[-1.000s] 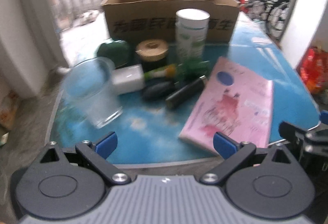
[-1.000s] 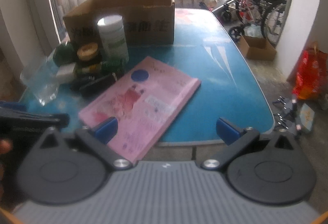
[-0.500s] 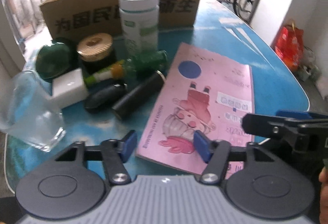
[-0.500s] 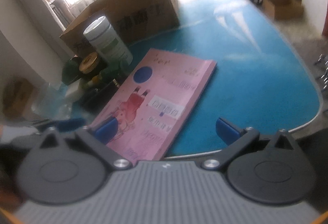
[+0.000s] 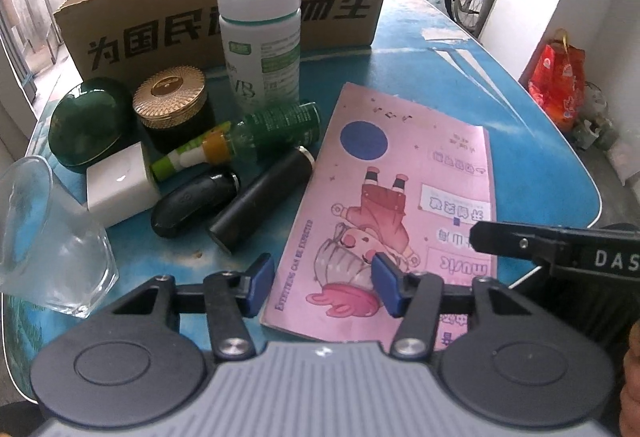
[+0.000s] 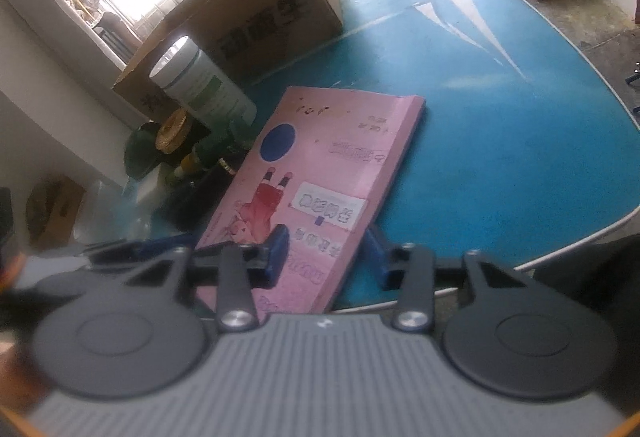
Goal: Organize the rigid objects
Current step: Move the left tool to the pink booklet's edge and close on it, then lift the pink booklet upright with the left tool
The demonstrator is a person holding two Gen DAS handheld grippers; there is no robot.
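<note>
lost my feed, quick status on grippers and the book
Left gripper and right gripper both closing, jaws astride pink book's near edge. Book flat on table. Nothing blocking.

Box: 为国民…而生; book: "music".

1. The right gripper sits at six o'clock, its jaws closing astride the near right edge of the pink book.
2. The book lies flat on the blue table.
3. At eleven o'clock stands a cardboard box.
4. A white-capped bottle stands at ten o'clock, beside it.
</note>
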